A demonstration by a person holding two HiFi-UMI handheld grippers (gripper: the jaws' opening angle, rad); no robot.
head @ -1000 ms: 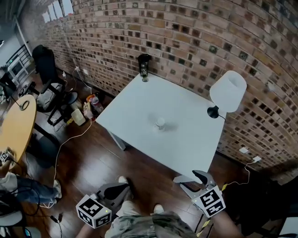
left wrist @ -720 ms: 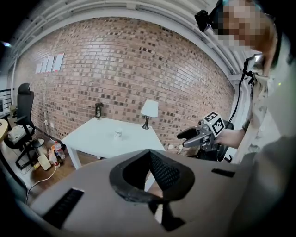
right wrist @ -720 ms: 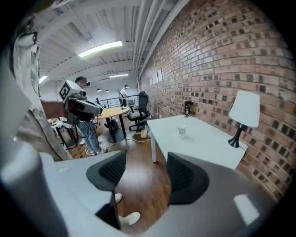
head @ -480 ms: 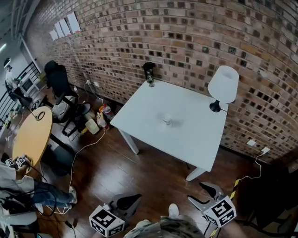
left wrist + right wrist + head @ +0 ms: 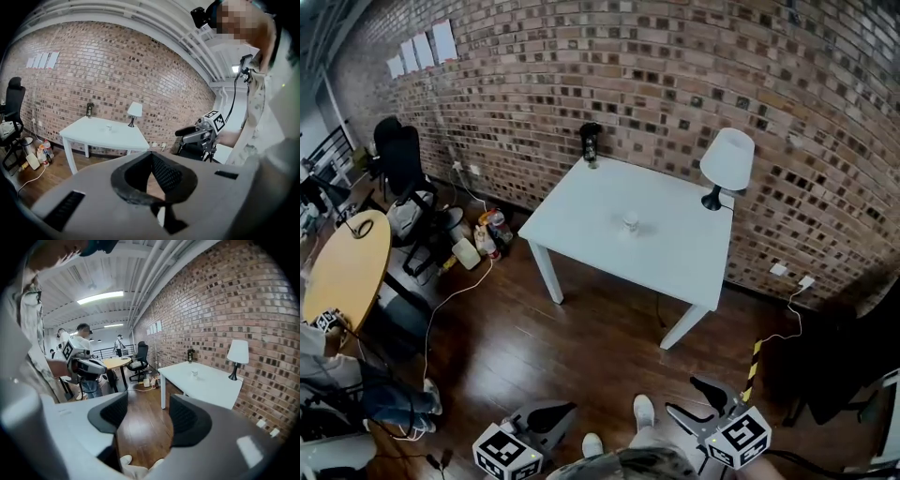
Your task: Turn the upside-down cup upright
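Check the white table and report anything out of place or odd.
Nothing spilled or toppled. The cup sits alone in the middle of the table, too small to tell whether inverted. Lamp and dark bottle stand upright by the wall.

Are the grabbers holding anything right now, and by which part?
Nothing is held. The left gripper and right gripper are empty; the cup sits on the table, away from both.

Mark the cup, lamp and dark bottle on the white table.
cup (image 5: 630,221), head view, its side.
lamp (image 5: 727,157), head view, white shade.
dark bottle (image 5: 591,142), head view, its body.
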